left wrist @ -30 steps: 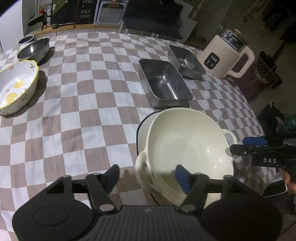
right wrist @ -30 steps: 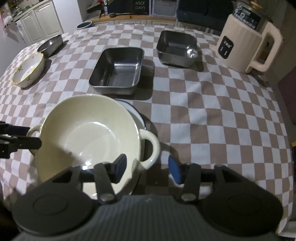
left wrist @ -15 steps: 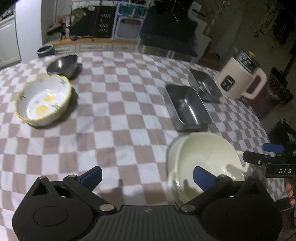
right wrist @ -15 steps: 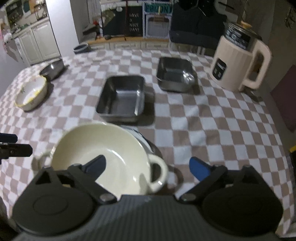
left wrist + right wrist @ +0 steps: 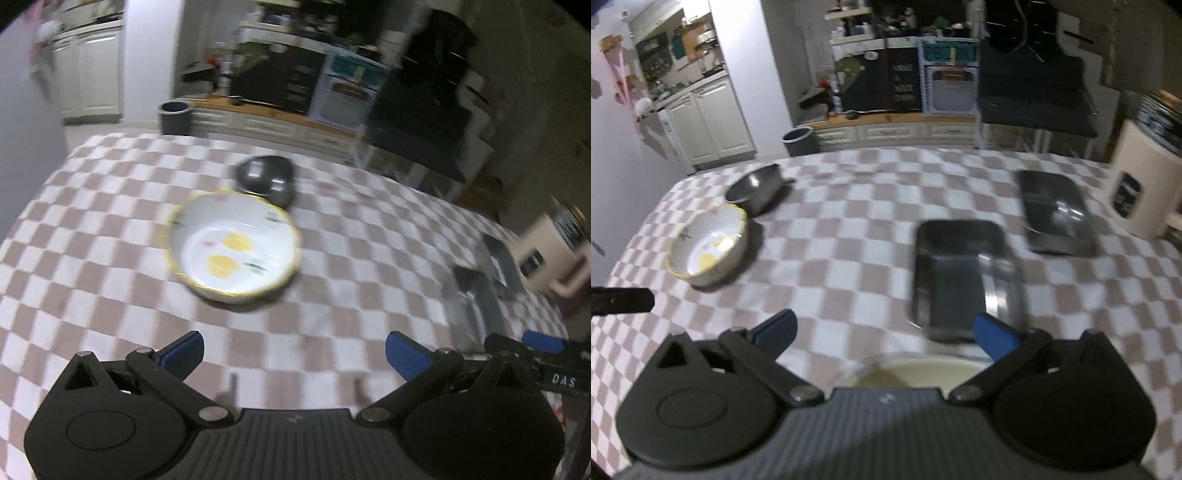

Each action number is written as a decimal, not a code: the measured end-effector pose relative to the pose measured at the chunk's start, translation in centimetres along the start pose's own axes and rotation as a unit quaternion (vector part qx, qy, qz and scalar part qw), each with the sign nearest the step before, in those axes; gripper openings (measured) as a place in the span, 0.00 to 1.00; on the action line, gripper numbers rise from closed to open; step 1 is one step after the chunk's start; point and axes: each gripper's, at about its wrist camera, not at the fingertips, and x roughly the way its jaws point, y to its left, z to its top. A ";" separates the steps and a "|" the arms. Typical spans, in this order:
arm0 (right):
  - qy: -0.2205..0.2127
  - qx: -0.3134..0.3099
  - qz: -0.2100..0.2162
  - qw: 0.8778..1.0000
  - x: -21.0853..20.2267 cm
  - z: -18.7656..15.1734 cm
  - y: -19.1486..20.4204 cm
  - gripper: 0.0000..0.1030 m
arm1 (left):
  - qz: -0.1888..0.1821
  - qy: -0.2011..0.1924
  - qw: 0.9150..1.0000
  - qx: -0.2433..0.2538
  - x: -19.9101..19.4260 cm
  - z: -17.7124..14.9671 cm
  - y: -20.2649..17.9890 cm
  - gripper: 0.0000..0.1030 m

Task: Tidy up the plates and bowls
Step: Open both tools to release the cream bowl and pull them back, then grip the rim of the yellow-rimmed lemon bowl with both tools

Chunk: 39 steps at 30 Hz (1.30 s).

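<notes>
My left gripper point(image 5: 293, 350) is open and empty above the checked tablecloth, facing a white bowl with a yellow rim and lemon print point(image 5: 232, 245). A round steel bowl point(image 5: 266, 179) sits just behind that bowl. My right gripper point(image 5: 884, 332) is open too, with nothing between its blue pads. Under it, only the far rim of the cream two-handled bowl point(image 5: 923, 371) shows. Beyond lie a steel rectangular tray point(image 5: 964, 273) and a second steel tray point(image 5: 1054, 212). In the right wrist view the lemon bowl point(image 5: 709, 249) and steel bowl point(image 5: 757, 186) are at the left. The picture is blurred.
A cream electric kettle point(image 5: 1141, 181) stands at the table's right edge. A dark bin point(image 5: 174, 116) and white cabinets point(image 5: 713, 122) stand past the far edge. The tip of the other gripper point(image 5: 624, 301) shows at the left of the right wrist view.
Both grippers opened wide and let go of the cream bowl's handles, then pulled back from it. The left view swung left from the cream bowl to the lemon bowl.
</notes>
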 end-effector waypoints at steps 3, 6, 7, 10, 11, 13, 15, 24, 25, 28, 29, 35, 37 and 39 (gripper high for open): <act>-0.003 0.009 0.014 1.000 1.8 1.2 2.4 0.99 | 0.020 -0.011 0.999 -0.041 0.6 1.0 3.1 1.00; -0.005 0.007 0.029 1.000 3.5 2.5 5.0 0.99 | 0.042 -0.029 0.997 -0.065 1.4 1.7 5.5 1.00; -0.006 0.005 0.035 0.999 4.1 2.9 5.7 0.96 | 0.047 -0.036 0.996 -0.071 1.8 2.0 6.1 0.99; 0.003 0.004 0.048 0.999 6.0 3.8 7.1 0.84 | 0.053 -0.048 0.993 -0.098 3.0 2.9 7.9 0.92; 0.007 0.007 0.055 0.998 6.8 4.2 7.5 0.78 | 0.051 -0.048 0.992 -0.106 3.5 3.2 8.3 0.90; 0.010 0.019 0.080 0.997 8.3 4.9 8.2 0.69 | 0.049 -0.045 0.991 -0.116 4.6 3.7 8.8 0.83; 0.013 0.034 0.098 0.995 9.3 5.5 8.7 0.62 | 0.050 -0.045 0.991 -0.115 5.6 4.2 9.2 0.75; 0.049 0.084 0.142 0.985 14.6 6.7 10.0 0.57 | 0.054 -0.046 0.993 -0.099 9.4 5.1 10.8 0.56; 0.053 0.094 0.143 0.984 15.2 6.7 10.0 0.57 | 0.055 -0.046 0.993 -0.096 9.7 5.2 10.8 0.54; 0.056 0.105 0.145 0.982 16.3 6.5 10.2 0.57 | 0.055 -0.051 0.994 -0.085 10.4 5.4 10.7 0.49; 0.056 0.103 0.147 0.982 16.6 6.5 10.3 0.57 | 0.053 -0.048 0.994 -0.083 10.7 5.5 10.7 0.48; 0.057 0.092 0.151 0.983 17.3 6.4 11.3 0.45 | 0.062 -0.026 0.996 -0.066 12.2 5.6 10.5 0.20; 0.062 0.087 0.152 0.983 18.1 6.4 11.8 0.34 | 0.061 -0.025 0.996 -0.064 12.3 5.5 10.7 0.18; 0.061 0.080 0.157 0.983 18.5 6.3 12.2 0.27 | 0.058 -0.026 0.996 -0.066 12.3 5.6 11.0 0.17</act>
